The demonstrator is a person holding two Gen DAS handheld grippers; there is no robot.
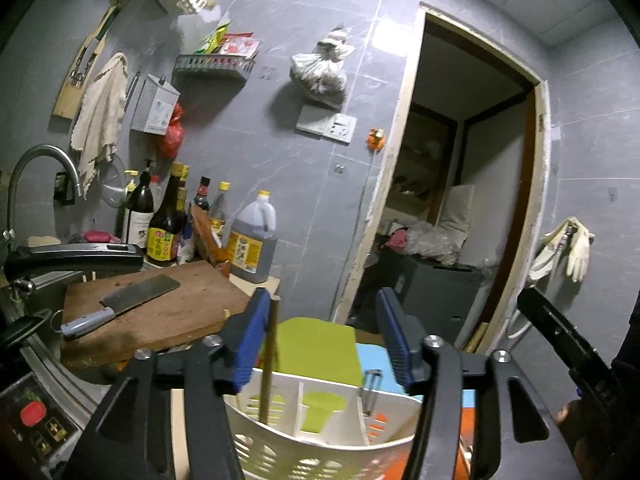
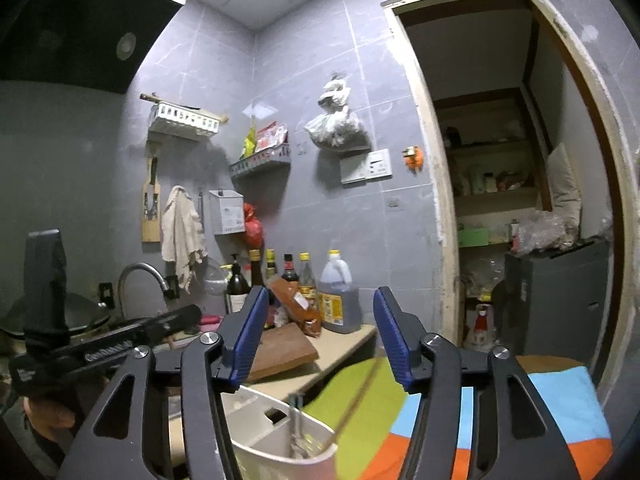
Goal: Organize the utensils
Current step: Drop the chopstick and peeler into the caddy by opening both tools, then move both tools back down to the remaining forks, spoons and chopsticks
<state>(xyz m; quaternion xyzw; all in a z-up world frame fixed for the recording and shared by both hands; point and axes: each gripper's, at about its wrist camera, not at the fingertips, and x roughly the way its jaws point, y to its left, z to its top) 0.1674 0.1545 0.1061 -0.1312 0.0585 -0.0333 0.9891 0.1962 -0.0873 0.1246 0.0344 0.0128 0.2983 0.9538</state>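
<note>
Chopstick point(image 1: 269, 354) upright in white caddy point(image 1: 320, 440), left claw point(image 1: 320, 340) and right claw point(image 2: 320, 340) both released.

Left tongs point(image 1: 324, 340) agape, level; right tongs point(image 2: 320, 336) agape, level; nothing gripped.

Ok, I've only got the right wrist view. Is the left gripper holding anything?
Observer: No. The left gripper is open and clamps nothing; a brown chopstick stands upright in the white utensil caddy just past it.
Operator: Which compartment?
Observer: The leftmost of its divided compartments.
Operator: Anything on the wooden cutting board?
Observer: A cleaver lies flat on the wooden cutting board, handle toward the camera.
</note>
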